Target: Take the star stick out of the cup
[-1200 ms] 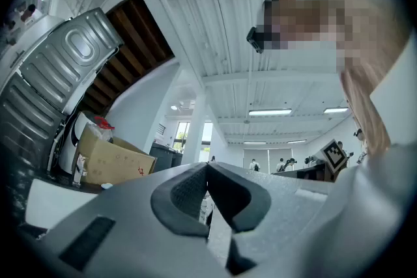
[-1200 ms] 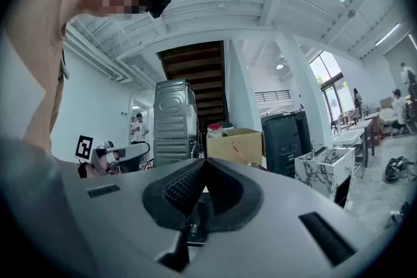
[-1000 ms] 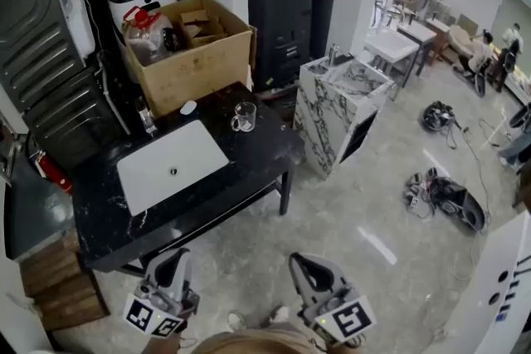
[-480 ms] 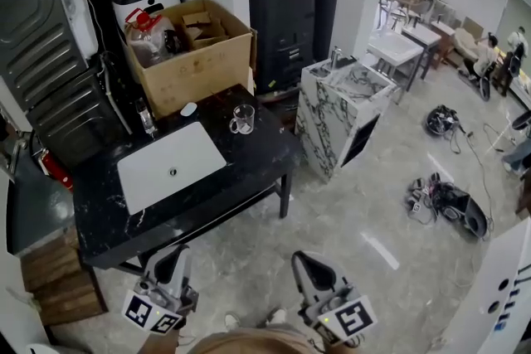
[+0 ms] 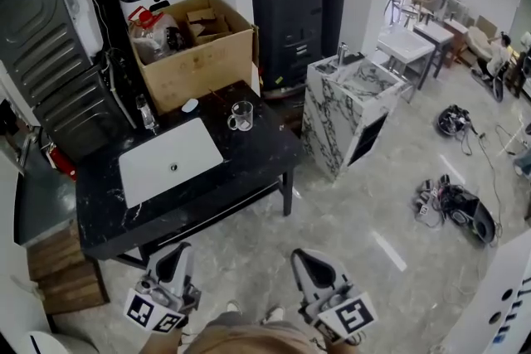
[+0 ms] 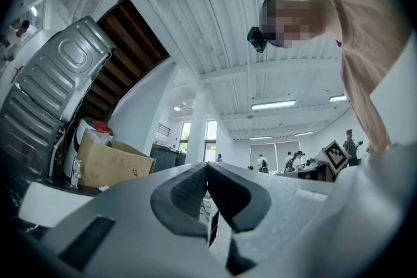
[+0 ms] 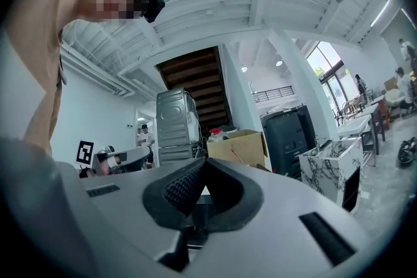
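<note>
At the bottom edge of the head view, the left tongs (image 5: pixel 172 259) and right tongs (image 5: pixel 304 263) are held close to the person's body, over the floor and well short of the table (image 5: pixel 257 157). Both are pressed together with nothing between them.

Past them, near the table's far edge at upper centre, stands the clear cup (image 5: pixel 241 116). A thin star stick (image 5: pixel 221 99) seems to lean out of it toward the upper left, though its star end is too small to make out. I judge the task not yet begun: the approach, the pinch and the lift all remain.

Only the head view shows the cup and table. The gripper views tilt up at the ceiling, confirm each pair of pads meeting, and catch the cardboard box (image 7: pixel 238 146) behind the table, but not the cup.
</note>
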Tool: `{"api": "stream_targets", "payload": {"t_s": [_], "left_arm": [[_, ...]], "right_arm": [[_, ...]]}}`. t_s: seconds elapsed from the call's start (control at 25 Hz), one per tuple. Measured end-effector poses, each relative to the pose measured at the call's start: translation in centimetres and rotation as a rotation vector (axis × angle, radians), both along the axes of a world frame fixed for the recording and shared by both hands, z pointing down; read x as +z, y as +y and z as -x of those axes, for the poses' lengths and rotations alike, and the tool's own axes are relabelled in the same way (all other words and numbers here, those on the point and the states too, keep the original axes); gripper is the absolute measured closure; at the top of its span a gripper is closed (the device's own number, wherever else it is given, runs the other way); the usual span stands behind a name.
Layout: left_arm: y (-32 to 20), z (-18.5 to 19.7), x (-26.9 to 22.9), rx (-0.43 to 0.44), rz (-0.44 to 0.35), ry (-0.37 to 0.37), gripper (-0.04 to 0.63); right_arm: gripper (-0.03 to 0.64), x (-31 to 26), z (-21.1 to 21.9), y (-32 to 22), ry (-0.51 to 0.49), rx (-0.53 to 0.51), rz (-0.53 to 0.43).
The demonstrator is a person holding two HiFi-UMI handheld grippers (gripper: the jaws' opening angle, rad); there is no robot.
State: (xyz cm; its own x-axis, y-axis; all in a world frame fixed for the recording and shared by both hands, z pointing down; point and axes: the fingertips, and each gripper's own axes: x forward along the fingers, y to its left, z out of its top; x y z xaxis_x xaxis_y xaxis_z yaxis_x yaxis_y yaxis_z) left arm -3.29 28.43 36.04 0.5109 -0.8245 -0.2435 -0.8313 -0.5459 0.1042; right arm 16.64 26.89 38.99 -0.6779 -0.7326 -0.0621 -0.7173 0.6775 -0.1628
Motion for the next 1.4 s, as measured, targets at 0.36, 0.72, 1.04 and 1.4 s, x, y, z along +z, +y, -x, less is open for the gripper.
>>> {"api": "stream_targets", "payload": {"t_s": [0.36,0.72,1.04,1.4], "left_arm": [[-1.0,0.4,-0.1,-0.034,0.001,-0.007,0.595],[-6.7,1.9,0.5,-0.005,0.000,0.003,0.595],[-14.7,6.1,1.2,-0.018,0.024,0.028,0.595],[-21.9,10.5,1.7,0.019,0.055,0.045,0.595]], "right_arm": [[0.618,0.0,0.1,-1.2,-0.012,-0.025,0.004],[0.618,0.5,1.7,-5.8,-0.008,-0.012,0.003],[0.618,0.7,6.0,-13.1,0.024,-0.004,0.031],[0.618,0.1,11.0,-20.4,0.030,0.017,0.043]]}}
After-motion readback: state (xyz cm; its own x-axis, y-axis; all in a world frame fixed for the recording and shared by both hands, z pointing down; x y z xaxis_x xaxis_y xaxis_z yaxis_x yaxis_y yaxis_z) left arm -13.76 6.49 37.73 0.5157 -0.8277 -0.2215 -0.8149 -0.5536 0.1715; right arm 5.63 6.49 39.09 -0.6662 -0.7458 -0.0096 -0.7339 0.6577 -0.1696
